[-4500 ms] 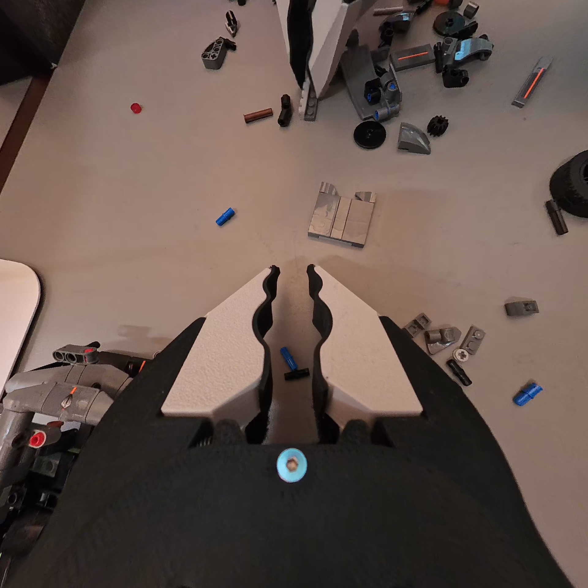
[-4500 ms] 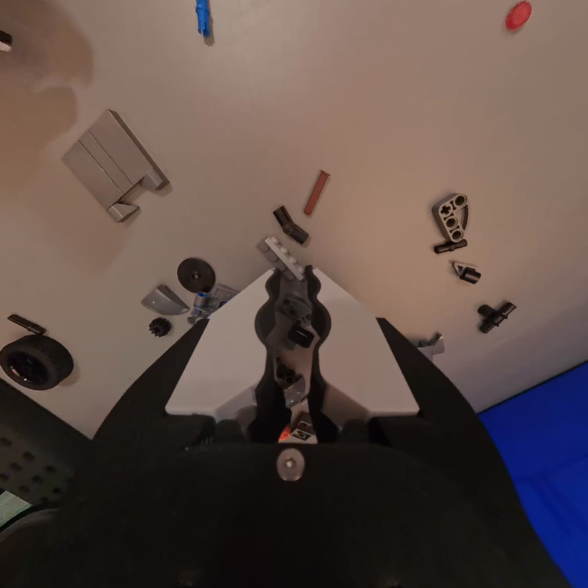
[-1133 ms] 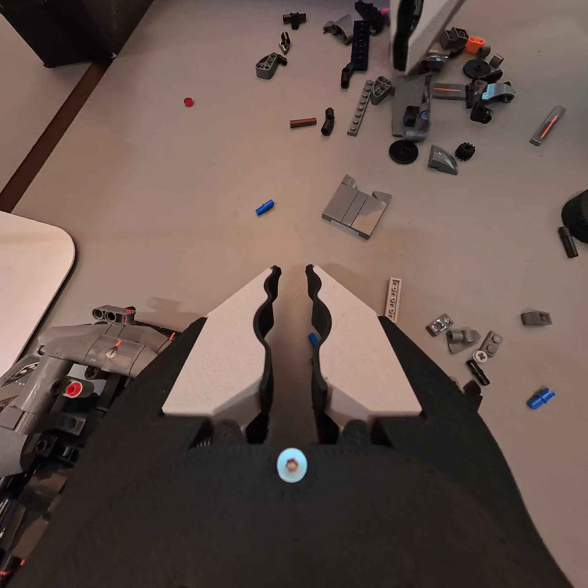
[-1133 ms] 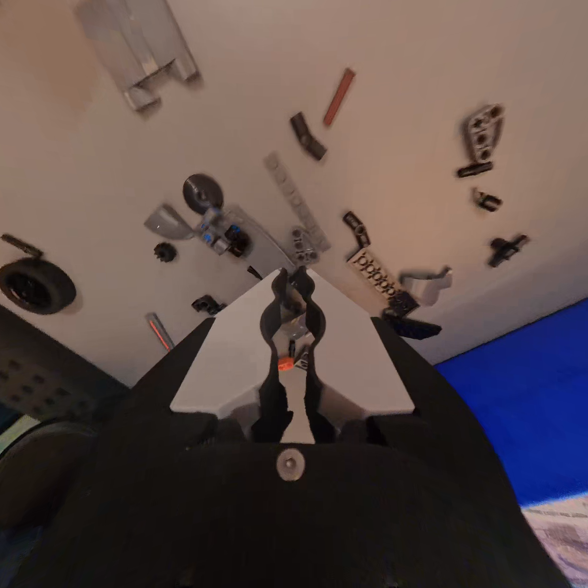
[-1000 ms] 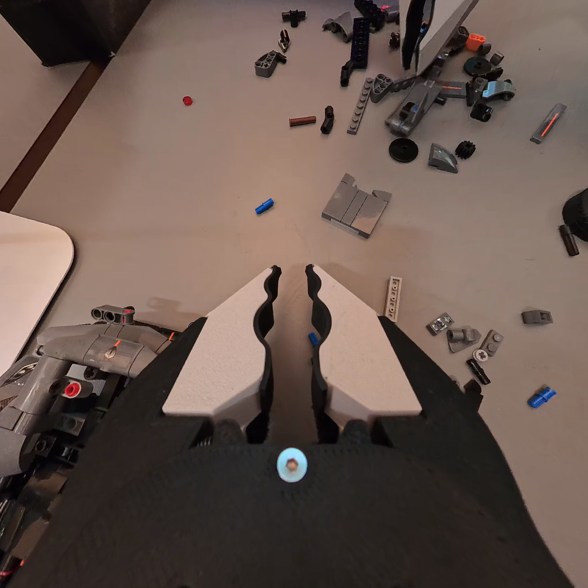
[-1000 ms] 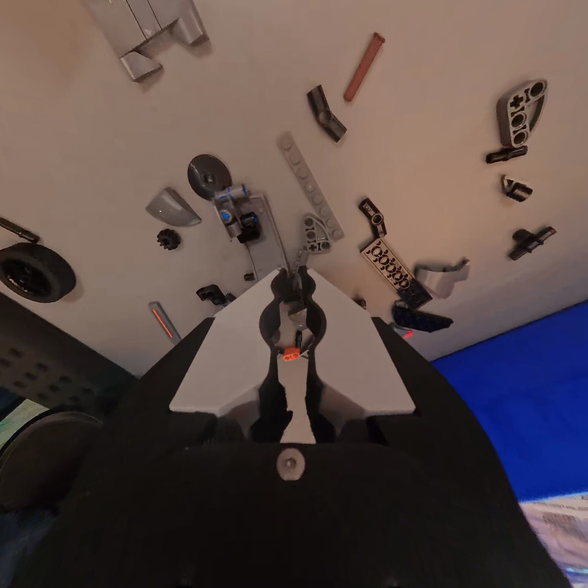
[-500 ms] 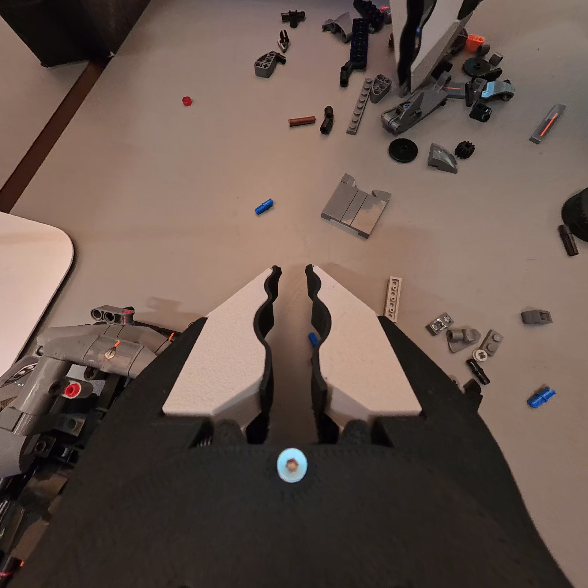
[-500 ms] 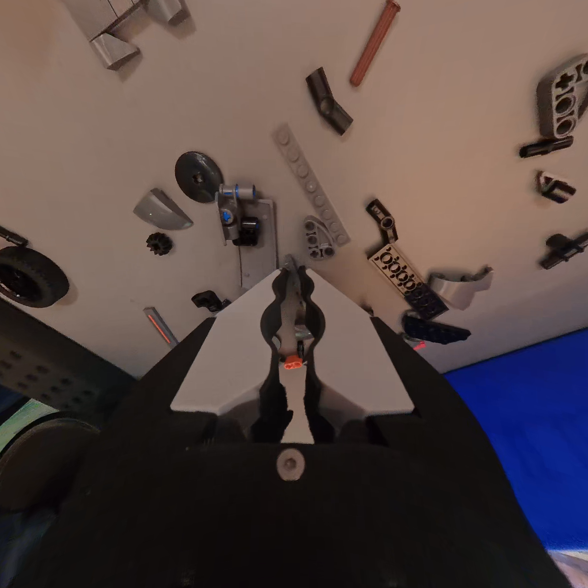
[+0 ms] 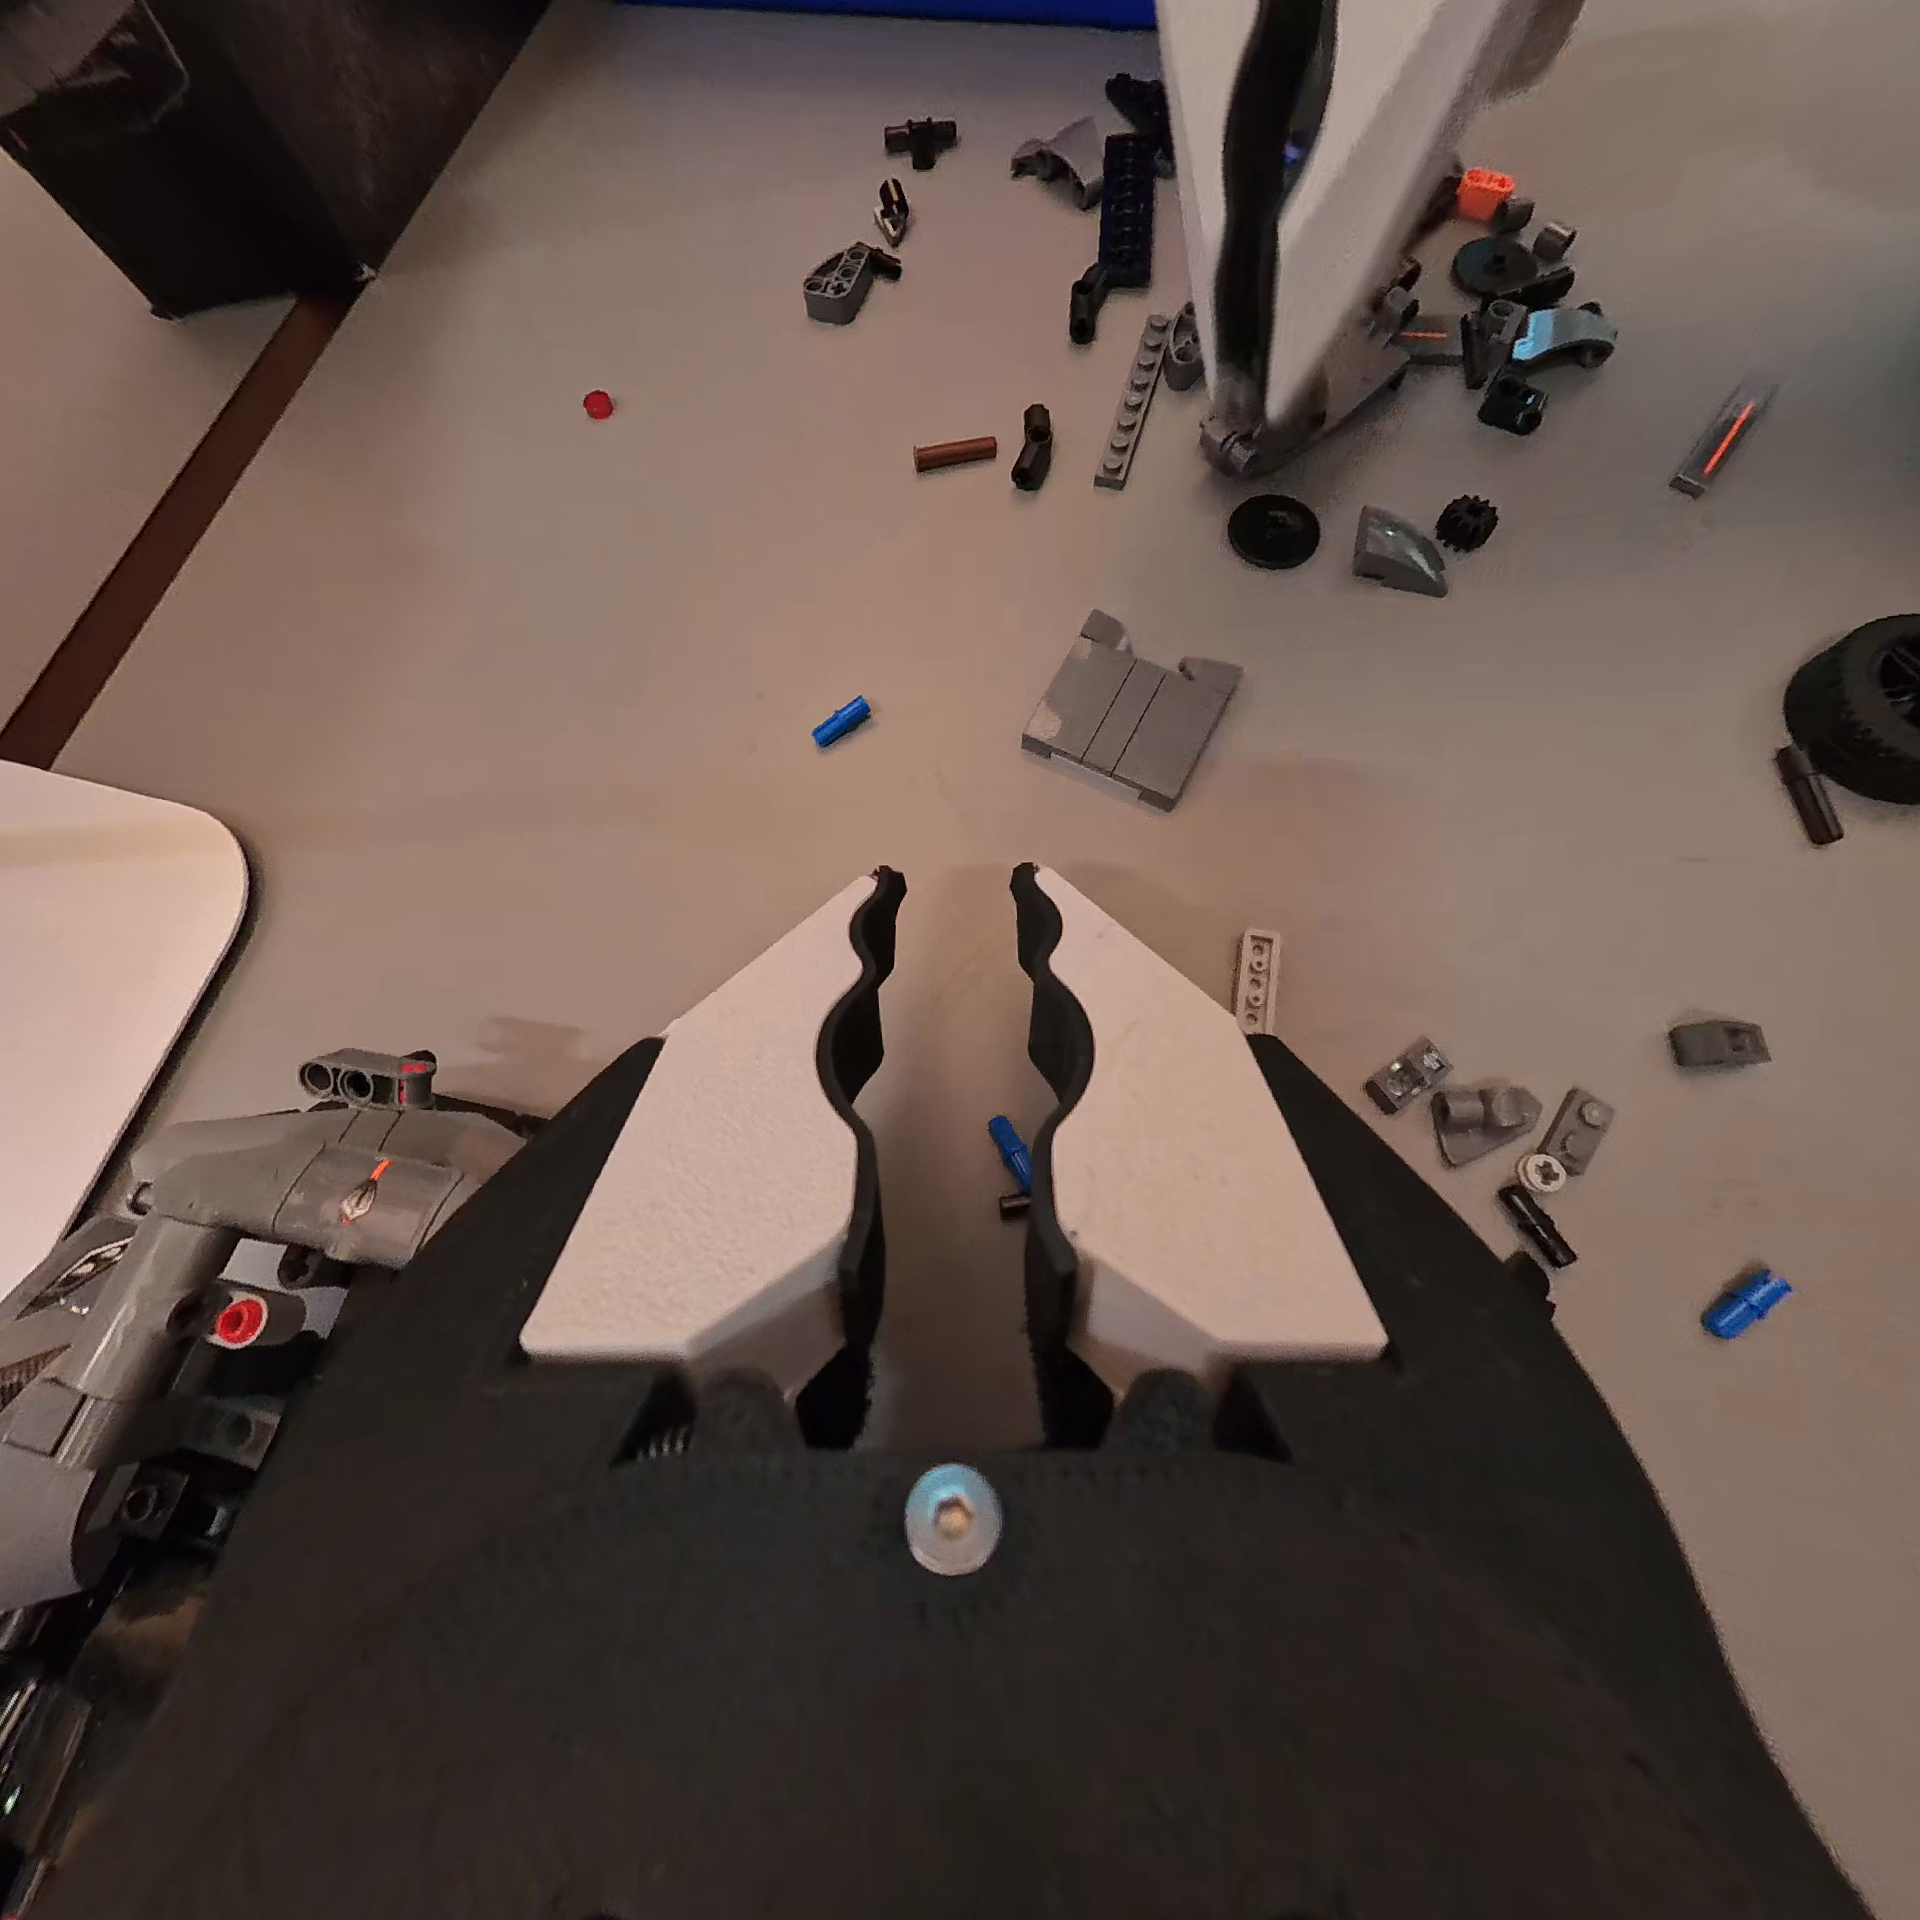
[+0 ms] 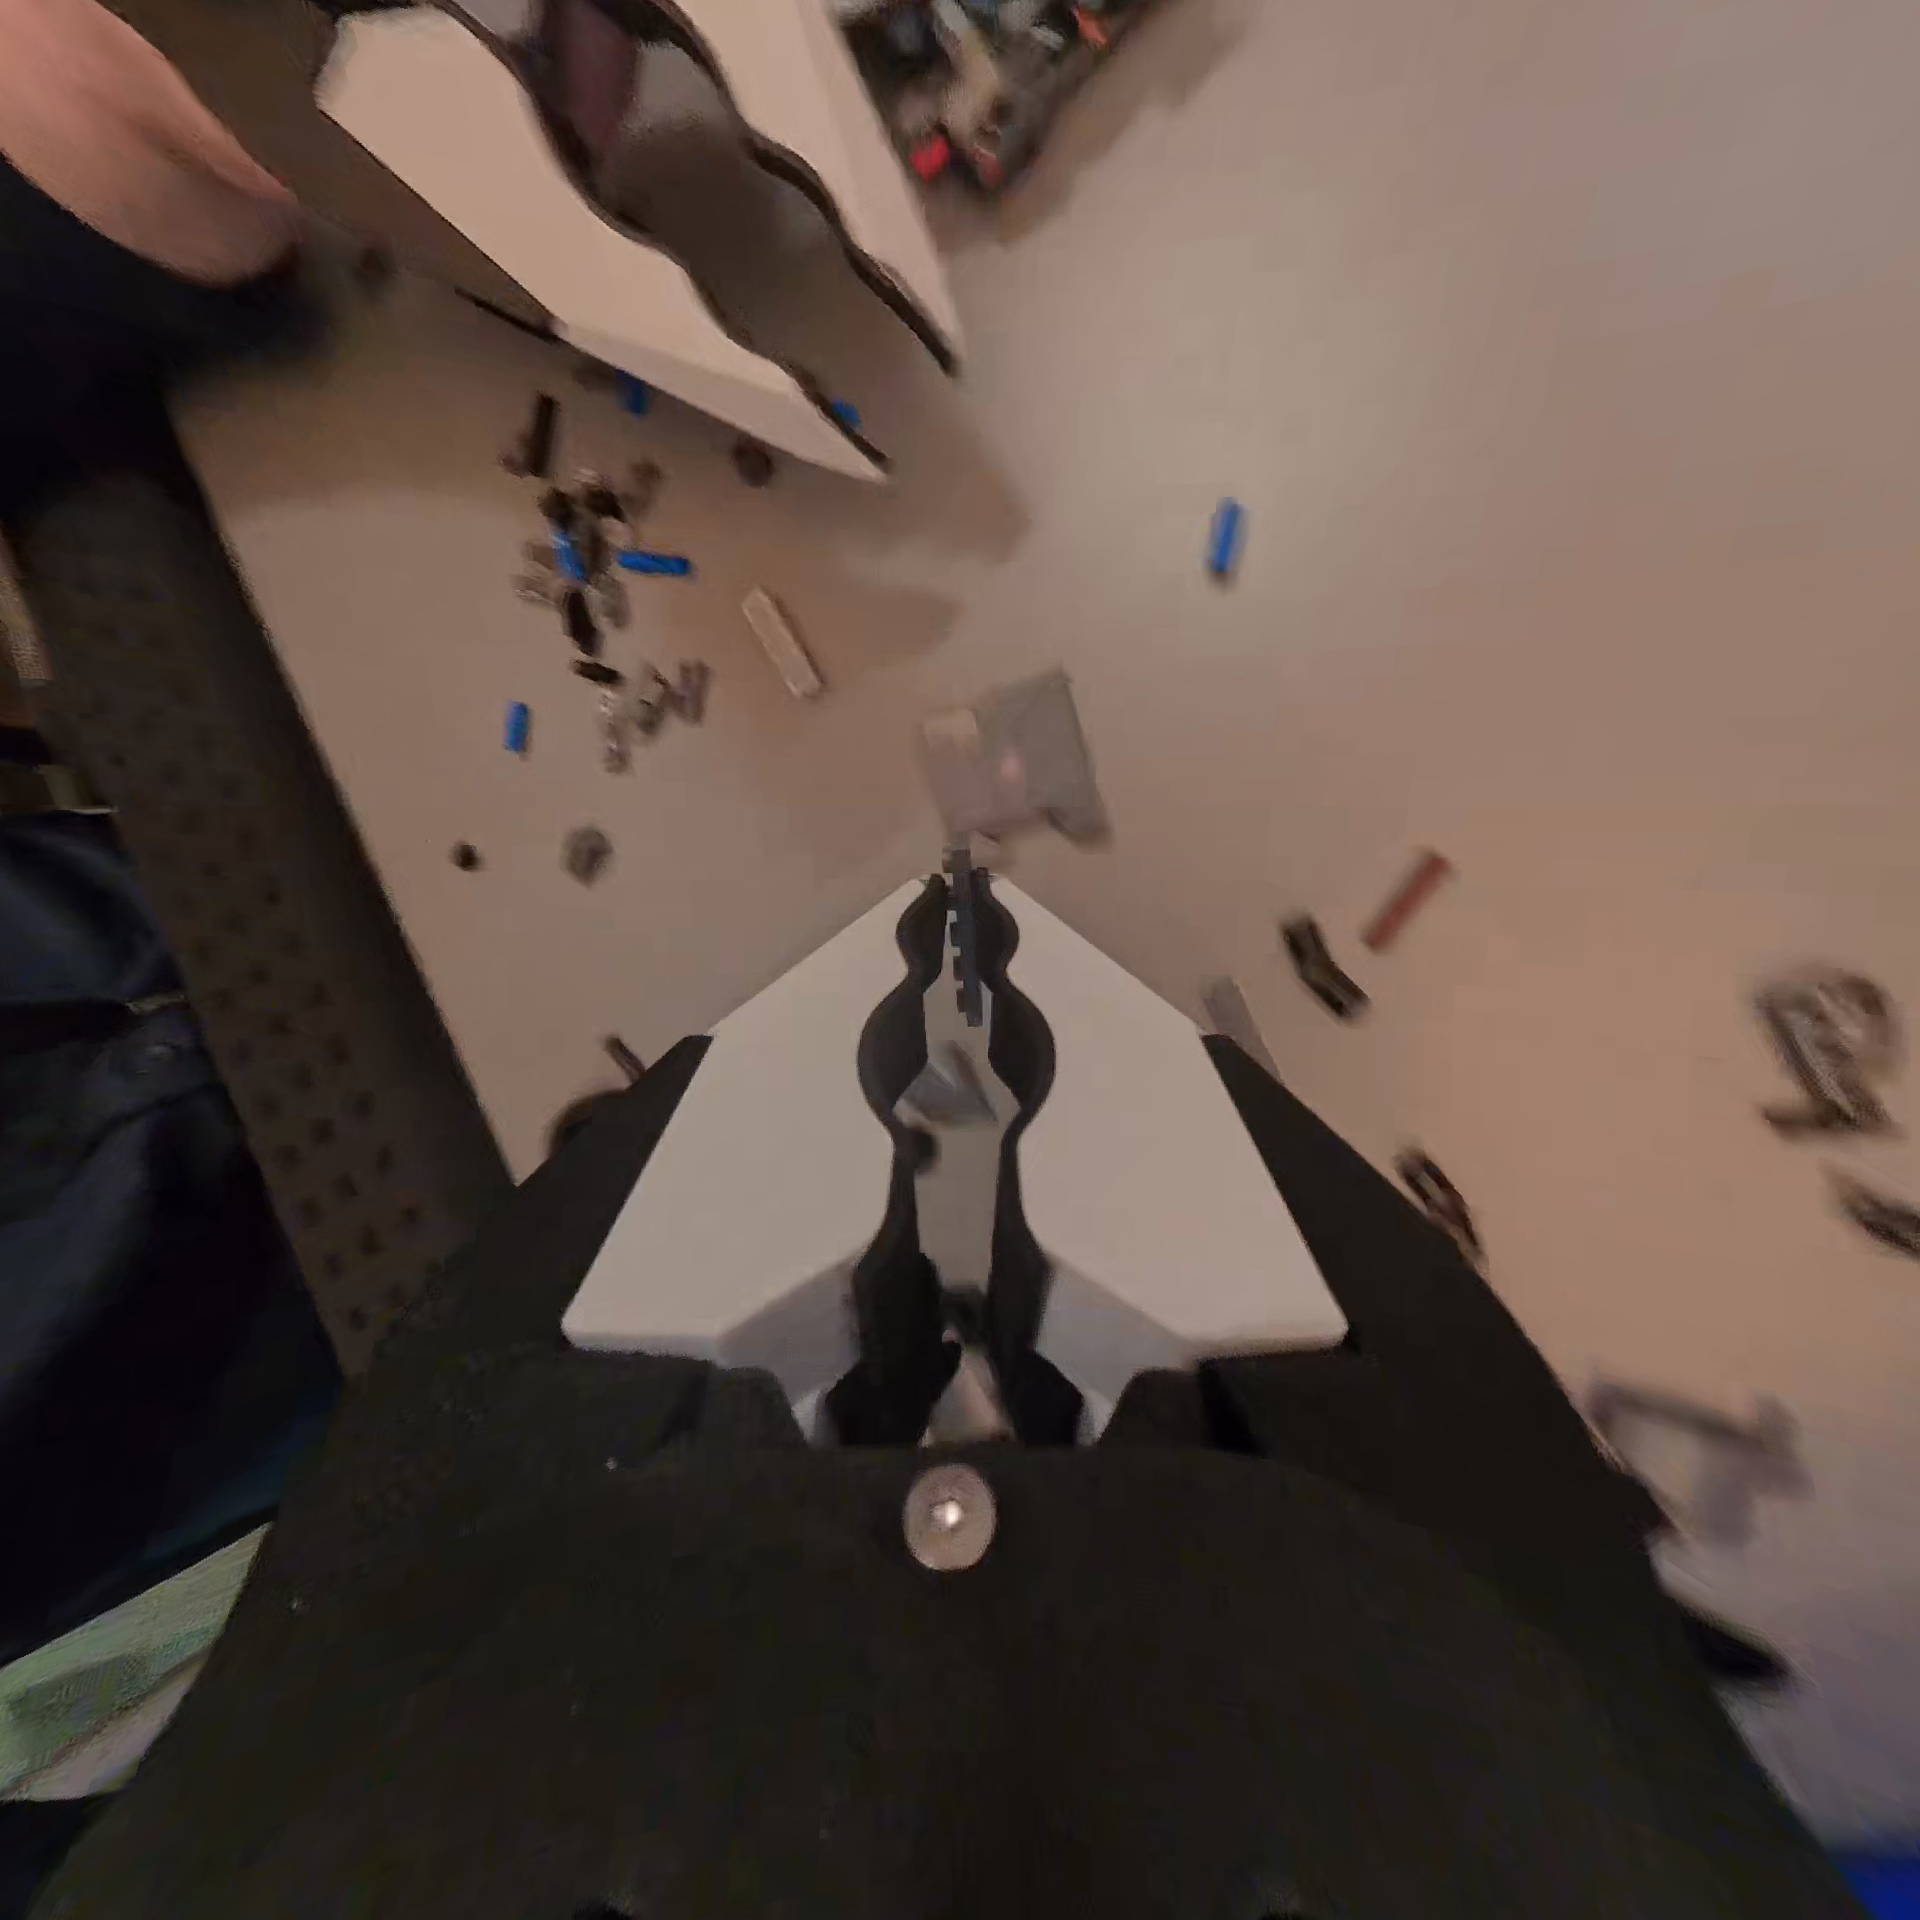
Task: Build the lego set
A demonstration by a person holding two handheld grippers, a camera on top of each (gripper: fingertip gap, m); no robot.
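Right wrist view: my right gripper grips a grey sub-assembly; left gripper stands open, empty; I carry steadily.

Hobby tabletop, scattered lego pieces

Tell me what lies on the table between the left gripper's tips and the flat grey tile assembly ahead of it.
Nothing: in the left wrist view the table is bare between the left gripper and the grey tile assembly.
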